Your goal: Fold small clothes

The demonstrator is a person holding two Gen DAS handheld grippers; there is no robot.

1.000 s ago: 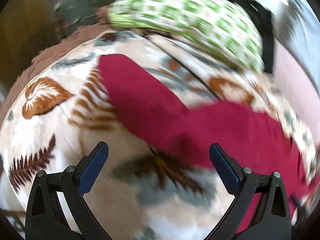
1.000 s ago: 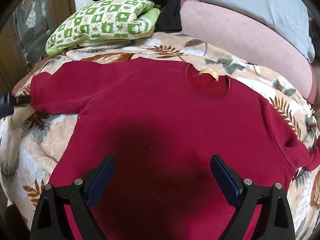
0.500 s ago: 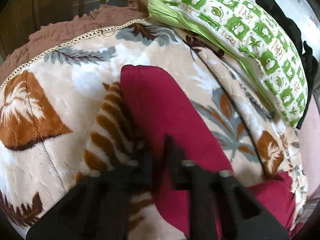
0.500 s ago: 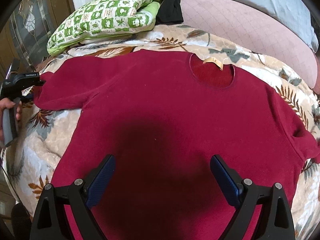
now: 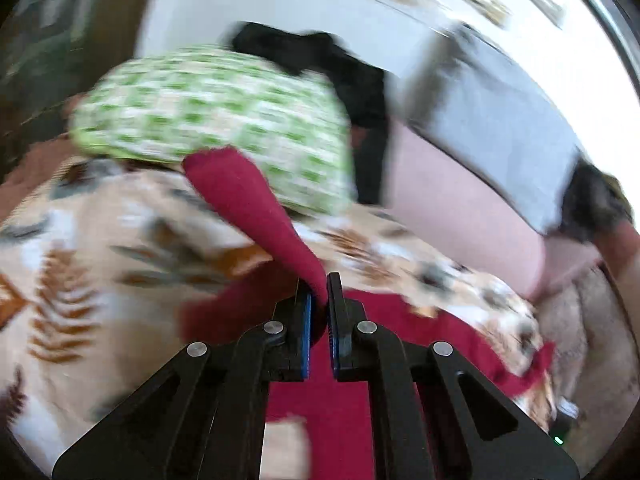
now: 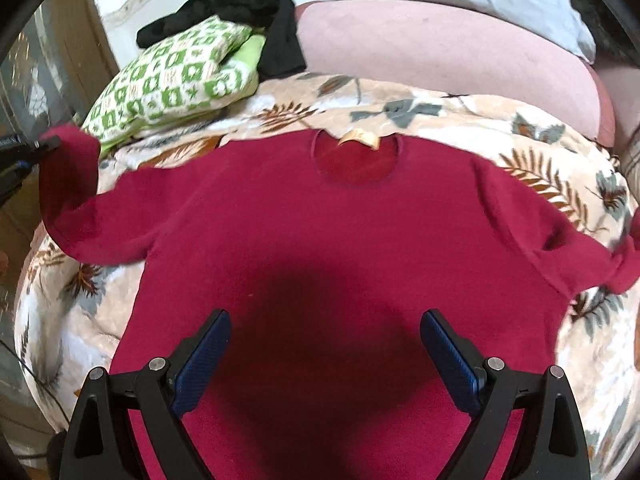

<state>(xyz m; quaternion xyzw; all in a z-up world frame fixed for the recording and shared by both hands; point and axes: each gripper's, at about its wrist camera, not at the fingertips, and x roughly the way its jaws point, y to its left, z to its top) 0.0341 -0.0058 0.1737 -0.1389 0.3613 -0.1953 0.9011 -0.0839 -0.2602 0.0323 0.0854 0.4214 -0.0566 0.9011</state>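
Right now my left gripper point(image 5: 319, 288) is clenched on the sleeve end of the red sweater point(image 6: 344, 248), lifted off the bed's leaf blanket point(image 6: 568, 152) beside the green pillow point(image 6: 172, 84). My right gripper point(image 6: 325, 344) hangs released over the sweater's lower body. With nothing pinning the body, I judge the pull could drag the whole sweater askew.

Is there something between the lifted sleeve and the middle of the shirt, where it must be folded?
Nothing visible. The left tool holds the sleeve up; the shirt lies bare on the blanket. The right tool hovers open over its lower part.
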